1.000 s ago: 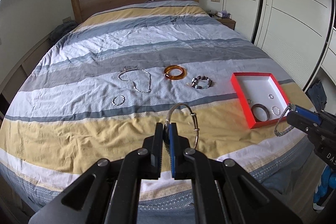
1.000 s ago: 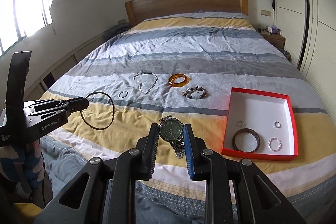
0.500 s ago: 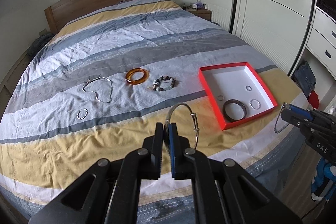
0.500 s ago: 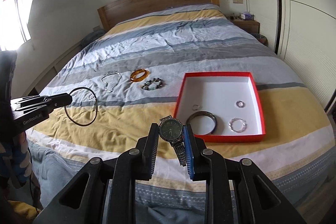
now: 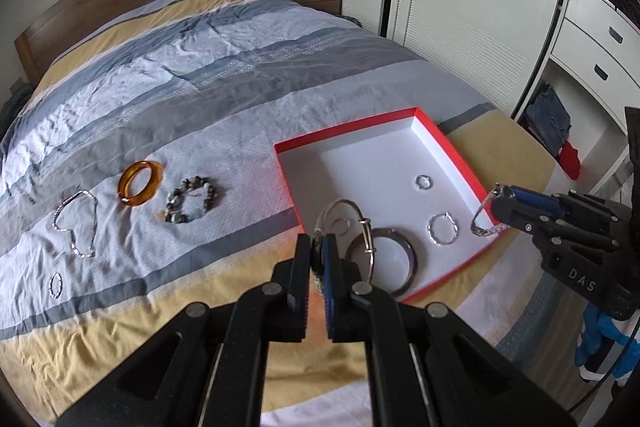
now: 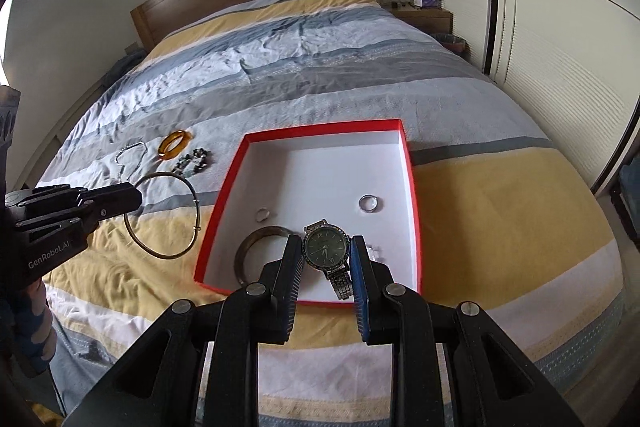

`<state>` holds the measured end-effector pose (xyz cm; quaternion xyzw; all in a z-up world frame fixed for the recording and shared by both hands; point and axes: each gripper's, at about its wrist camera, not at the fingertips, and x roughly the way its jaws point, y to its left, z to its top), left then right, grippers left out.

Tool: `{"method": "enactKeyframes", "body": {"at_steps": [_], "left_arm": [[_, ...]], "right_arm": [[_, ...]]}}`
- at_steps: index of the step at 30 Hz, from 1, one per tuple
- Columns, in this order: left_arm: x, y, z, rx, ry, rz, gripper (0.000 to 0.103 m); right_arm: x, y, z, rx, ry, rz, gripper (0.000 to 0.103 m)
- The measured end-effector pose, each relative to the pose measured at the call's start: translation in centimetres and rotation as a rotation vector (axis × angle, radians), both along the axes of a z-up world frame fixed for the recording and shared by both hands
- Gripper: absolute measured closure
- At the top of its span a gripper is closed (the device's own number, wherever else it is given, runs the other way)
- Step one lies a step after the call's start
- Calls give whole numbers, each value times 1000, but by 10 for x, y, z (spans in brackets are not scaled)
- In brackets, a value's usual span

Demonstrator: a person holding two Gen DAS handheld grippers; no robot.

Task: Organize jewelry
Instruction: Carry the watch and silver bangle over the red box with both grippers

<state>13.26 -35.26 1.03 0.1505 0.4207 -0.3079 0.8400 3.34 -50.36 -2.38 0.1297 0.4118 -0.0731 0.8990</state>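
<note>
My left gripper (image 5: 318,247) is shut on a thin wire bangle (image 5: 370,227), held above the near left corner of the red box (image 5: 286,171). In the right wrist view the bangle (image 6: 194,223) hangs just left of the box (image 6: 406,167). My right gripper (image 6: 326,251) is shut on a dark-faced metal watch (image 6: 324,249) over the box's near edge. Inside the box lie a dark bangle (image 6: 250,247), two small rings (image 6: 370,203) and a silver bracelet (image 5: 442,229).
On the striped bedspread, left of the box, lie an amber bangle (image 5: 140,183), a bead bracelet (image 5: 190,199), a silver necklace (image 5: 76,223) and a small chain bracelet (image 5: 55,284). White wardrobes (image 5: 460,7) stand at the right, a nightstand (image 6: 420,13) beyond.
Both grippers have moved right and forward toward the red box, carrying the bangle and the watch. The watch now hangs over the box's near edge.
</note>
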Motion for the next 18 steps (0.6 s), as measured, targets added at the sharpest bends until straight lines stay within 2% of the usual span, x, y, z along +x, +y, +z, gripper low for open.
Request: {"method": "enactKeyframes", "body": {"at_steps": [8,18], "left_arm": [[50,-49,-34,-10,39,-45,97],[85,-67,-77,23,88,-27,98]], "right_arm": [[71,-34,-30,-10,53,-18,79],[132,-44,-63,-41,132,-13,79]]}}
